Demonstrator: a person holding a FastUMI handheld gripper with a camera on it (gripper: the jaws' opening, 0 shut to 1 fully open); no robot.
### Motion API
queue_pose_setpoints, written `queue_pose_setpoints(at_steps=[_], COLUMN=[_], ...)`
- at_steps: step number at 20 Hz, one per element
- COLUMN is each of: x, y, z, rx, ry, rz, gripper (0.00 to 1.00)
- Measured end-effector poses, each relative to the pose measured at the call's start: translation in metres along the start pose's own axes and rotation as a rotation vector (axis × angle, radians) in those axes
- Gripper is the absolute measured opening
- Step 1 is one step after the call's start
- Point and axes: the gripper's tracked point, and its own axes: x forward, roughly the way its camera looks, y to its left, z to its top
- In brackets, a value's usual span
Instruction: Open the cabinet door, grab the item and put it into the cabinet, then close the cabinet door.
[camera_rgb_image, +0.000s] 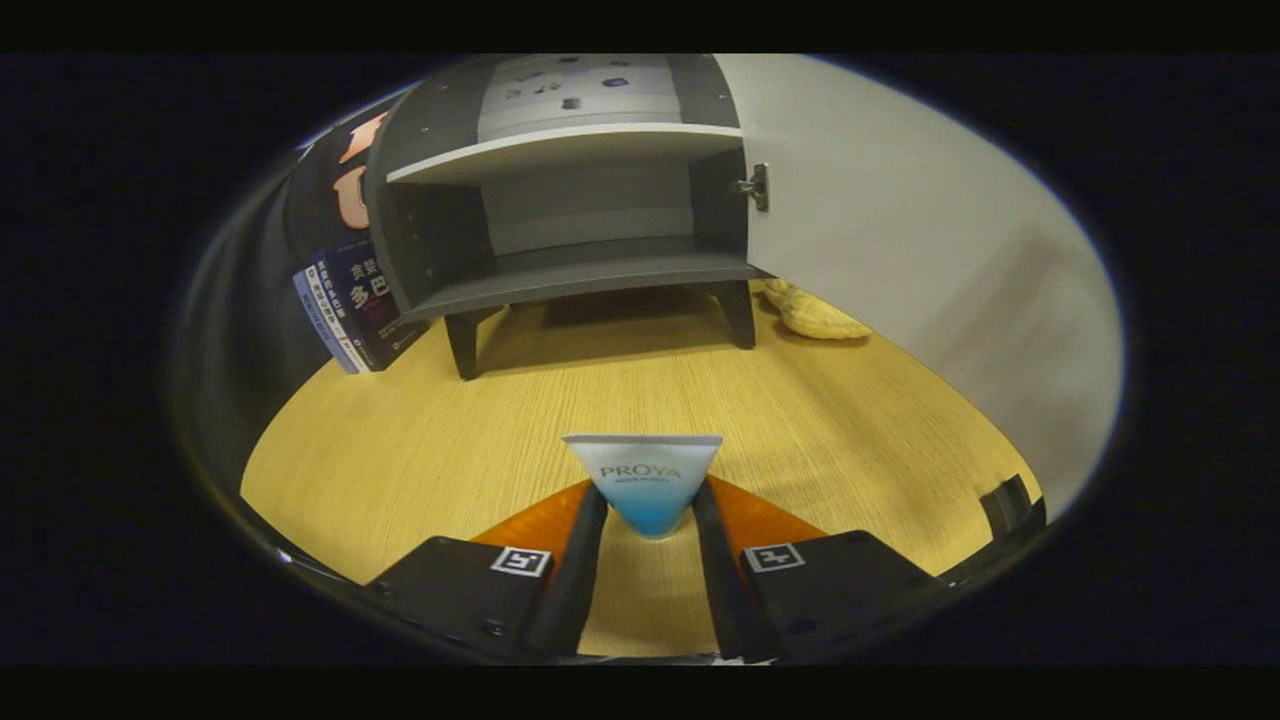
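2 fingers of the gripper (648, 515) squeeze a blue-and-white plastic tube (645, 480). Far beyond it stands the grey wooden cabinet (560, 215), its door (900, 230) open.

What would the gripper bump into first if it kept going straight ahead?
The gripper is shut on a tube. Straight ahead lies bare table, then the open cabinet. The tube would probably meet the cabinet's lower shelf or slip beneath it; depth is hard to judge.
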Motion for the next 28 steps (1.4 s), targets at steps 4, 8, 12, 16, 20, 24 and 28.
queue_pose_setpoints(at_steps=[4,8,12,16,20,24,28], x=[-0.036,-0.076,-0.11,-0.077,-0.029,0.025,0.042], y=[0.02,0.05,0.083,0.09,0.087,0.099,0.113], z=[0.086,0.213,0.334,0.415,0.438,0.444,0.441], rx=[-0.018,-0.086,-0.061,-0.039,-0.004,0.007,-0.051], ry=[-0.151,-0.351,-0.481,-0.51,-0.433,-0.319,-0.295], rz=[0.056,0.104,0.24,0.212,0.181,0.185,0.166], gripper=[0.56,0.56,0.56,0.56,0.56,0.56,0.56])
